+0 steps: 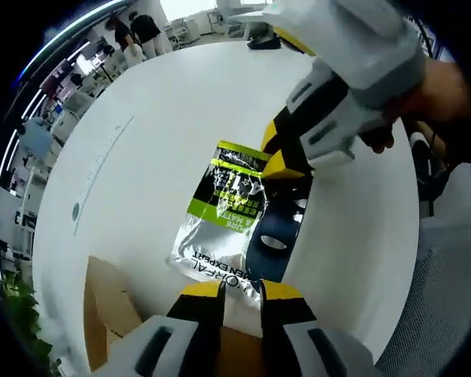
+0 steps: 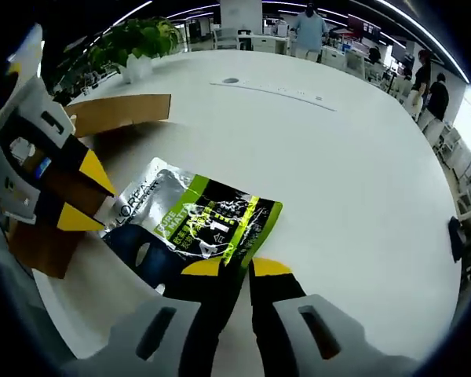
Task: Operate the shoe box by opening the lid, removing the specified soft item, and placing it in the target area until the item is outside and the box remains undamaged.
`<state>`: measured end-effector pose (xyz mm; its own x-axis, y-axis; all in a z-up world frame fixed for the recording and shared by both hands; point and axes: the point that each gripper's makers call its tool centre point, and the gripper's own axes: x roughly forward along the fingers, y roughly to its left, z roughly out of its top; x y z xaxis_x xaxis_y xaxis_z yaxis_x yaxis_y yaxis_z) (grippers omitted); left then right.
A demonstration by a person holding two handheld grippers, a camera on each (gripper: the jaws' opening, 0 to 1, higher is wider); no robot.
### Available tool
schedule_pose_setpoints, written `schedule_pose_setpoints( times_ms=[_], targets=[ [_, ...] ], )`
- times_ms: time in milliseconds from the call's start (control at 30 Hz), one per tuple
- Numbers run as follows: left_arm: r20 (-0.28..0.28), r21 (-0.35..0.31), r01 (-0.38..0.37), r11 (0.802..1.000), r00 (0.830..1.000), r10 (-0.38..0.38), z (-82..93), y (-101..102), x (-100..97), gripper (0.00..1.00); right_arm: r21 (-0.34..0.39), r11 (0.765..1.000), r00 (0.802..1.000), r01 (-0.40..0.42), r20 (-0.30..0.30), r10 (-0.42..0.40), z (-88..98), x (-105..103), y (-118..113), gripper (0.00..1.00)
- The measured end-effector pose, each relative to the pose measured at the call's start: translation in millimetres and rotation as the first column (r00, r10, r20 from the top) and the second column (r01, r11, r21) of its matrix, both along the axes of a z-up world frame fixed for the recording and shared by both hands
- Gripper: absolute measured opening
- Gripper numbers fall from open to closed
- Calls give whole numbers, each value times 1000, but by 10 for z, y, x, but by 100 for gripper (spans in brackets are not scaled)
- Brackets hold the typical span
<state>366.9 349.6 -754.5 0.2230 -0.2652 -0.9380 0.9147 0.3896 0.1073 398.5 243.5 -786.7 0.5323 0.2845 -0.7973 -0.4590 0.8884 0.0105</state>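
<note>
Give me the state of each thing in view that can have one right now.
Shoe box: cardboard flap open.
Silver-green pouch: out of the box, lying flat on the white table.
Right tool: shut on the pouch's edge.
Left tool: jaws close together at the pouch's end; grip unclear.

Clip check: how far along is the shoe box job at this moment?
Done: the pouch is out of the box and lies flat on the white table. In hand: the right gripper is pinching the pouch's edge, and the left gripper sits by the opposite end, at the box's cardboard. Left: let go of the pouch and pull back. The visible cardboard looks undamaged.
</note>
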Motion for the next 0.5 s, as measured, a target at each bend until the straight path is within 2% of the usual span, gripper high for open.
schedule_pose_setpoints(
  times_ms=[300, 500],
  targets=[
    [-38, -100, -47, 994, 998, 43, 144, -75, -113, 22, -16, 1000, 999, -13, 38, 14, 155, -21, -6, 19],
    [-54, -161, -92, 983, 995, 84, 274, -25, -136, 26, -5, 999, 998, -33, 49, 34, 250, -81, 59, 23]
  ],
)
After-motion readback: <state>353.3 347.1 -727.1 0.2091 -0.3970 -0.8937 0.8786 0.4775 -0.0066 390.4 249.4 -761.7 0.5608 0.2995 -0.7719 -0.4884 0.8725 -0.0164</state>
